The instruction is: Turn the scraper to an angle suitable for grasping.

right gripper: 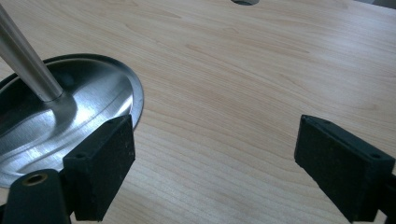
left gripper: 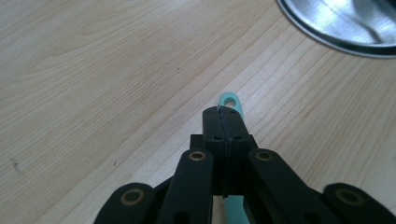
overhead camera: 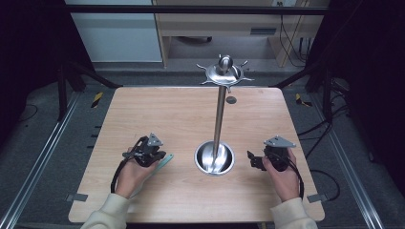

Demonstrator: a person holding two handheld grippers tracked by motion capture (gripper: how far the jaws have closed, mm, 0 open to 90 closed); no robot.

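1. My left gripper (overhead camera: 152, 155) sits low over the near-left part of the worktop (overhead camera: 157, 109). Its fingers (left gripper: 212, 128) are pressed together, clamped on a thin teal strip (overhead camera: 165, 161).
2. The strip lies flat on the wood. Its long axis runs straight out ahead of my left fingers, slanting toward the stand's base and the far-right corner. In the left gripper view its rounded, holed end (left gripper: 231, 101) pokes out just past the fingertips, and more of it shows under the linkage behind them.
3. Just right of that, near the middle of the near edge, stands a metal stand (overhead camera: 219, 114). Its dish-shaped base (overhead camera: 214, 158) is a shallow bowl, and I see nothing in it but the upright pole rising from its centre. The pole carries a disc with hooks (overhead camera: 224, 72) at the top.
4. The strip's free end points at the base but stays apart from its rim.
5. My right gripper (overhead camera: 255, 161) rests near the near-right corner, just beside the base. Its fingers (right gripper: 105, 163) stand wide apart with nothing between them.
6. My left hand has the strip, so I judge the lift toward a hook falls to it.
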